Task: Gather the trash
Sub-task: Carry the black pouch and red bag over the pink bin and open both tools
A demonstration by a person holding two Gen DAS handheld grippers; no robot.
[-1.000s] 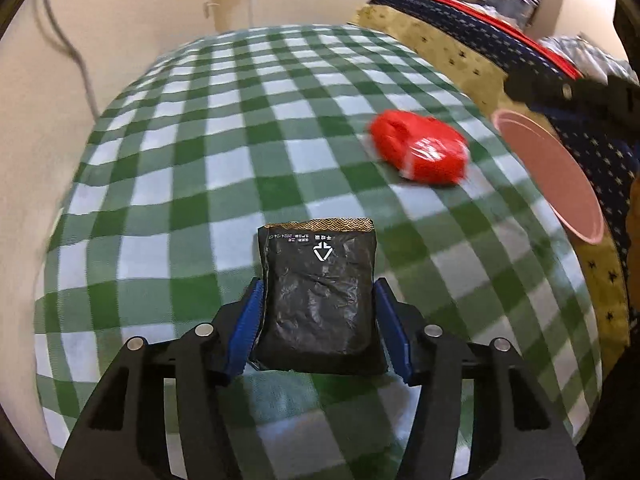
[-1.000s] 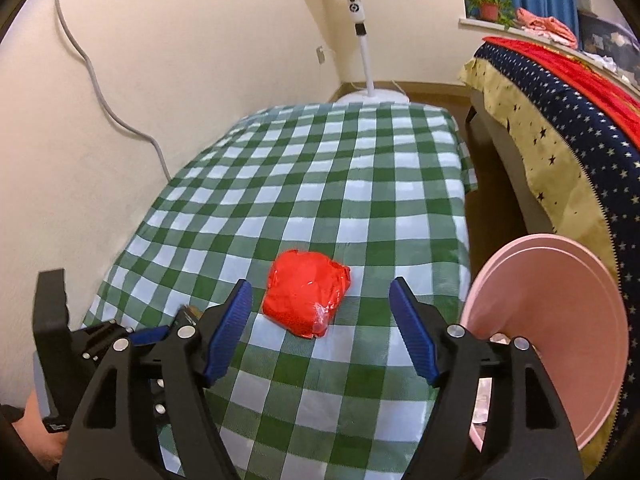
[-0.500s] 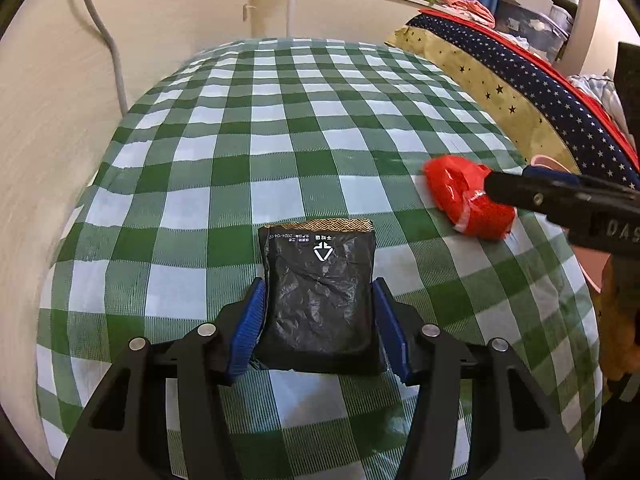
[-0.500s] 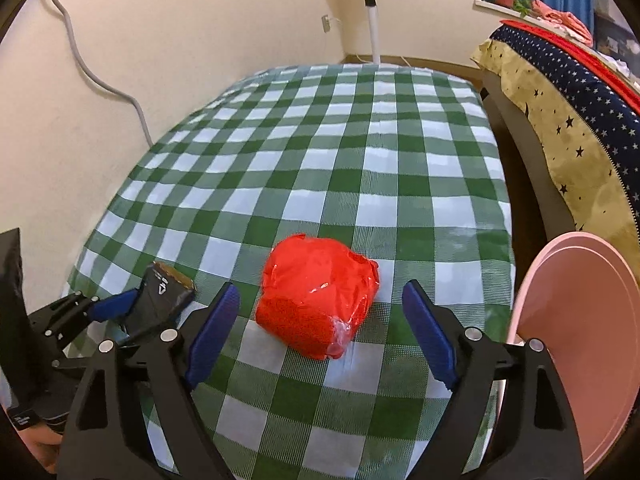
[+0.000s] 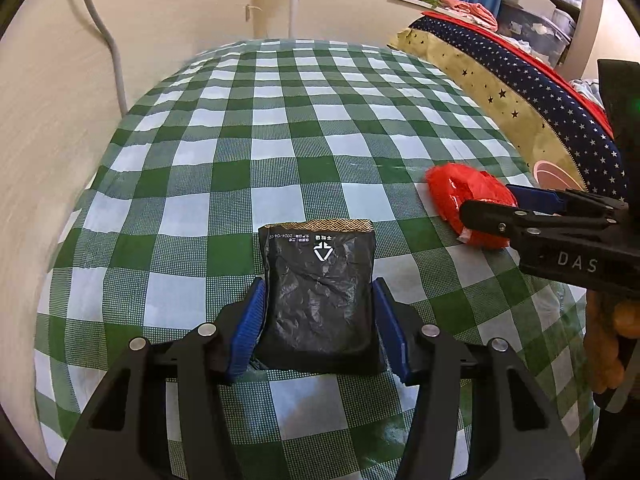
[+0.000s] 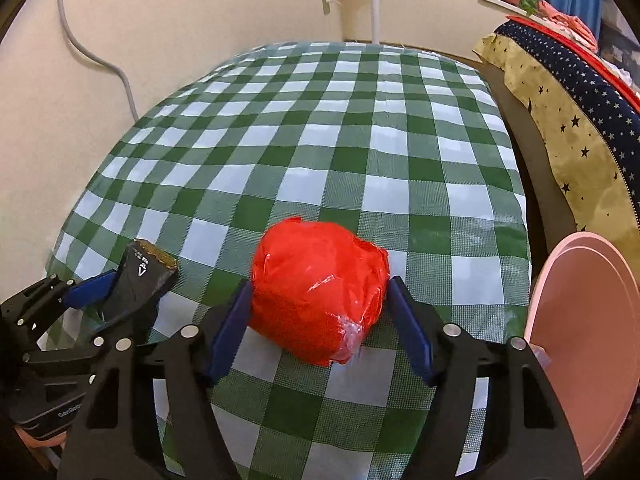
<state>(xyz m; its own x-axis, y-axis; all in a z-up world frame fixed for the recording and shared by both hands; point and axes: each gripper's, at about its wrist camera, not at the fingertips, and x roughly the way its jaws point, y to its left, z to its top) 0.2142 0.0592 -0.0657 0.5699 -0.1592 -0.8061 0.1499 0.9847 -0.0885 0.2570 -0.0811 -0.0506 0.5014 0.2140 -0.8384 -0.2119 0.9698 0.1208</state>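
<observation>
Closer now than half a second ago, the right gripper [image 6: 318, 326] has come forward around the crumpled red plastic bag [image 6: 318, 290], so that the bag fills the gap between its blue-padded fingers [image 6: 226, 334] where before it lay ahead of the tips. The left pad touches the bag's side and the right pad sits at its other edge; whether the fingers are pressing the bag or only bracketing it cannot be told. The bag rests on the green-and-white checked cloth covering the table [image 6: 360, 152], near the table's right edge.

In the left wrist view the same red bag [image 5: 468, 200] shows to the right, with the right gripper [image 5: 516, 208] reaching in from that side, one dark finger crossing in front of it.

The left gripper [image 5: 320, 330] holds a flat black foil sachet with a gold patterned top band [image 5: 320, 292], matching the earlier frames; both blue fingers [image 5: 250, 334] are closed against its long sides at a narrow spacing. The sachet's printed arrow end points away from the camera. From the right wrist view the sachet [image 6: 144, 284] sits to the left of the red bag, apart from it, over the checked cloth [image 5: 280, 120].

A round pink bin [image 6: 580, 344] stands just off the table's right edge. Beyond it runs a bed with navy star-print and tan covers [image 6: 568, 112]. A white fan pole [image 5: 294, 4] rises against the cream wall behind the table.
</observation>
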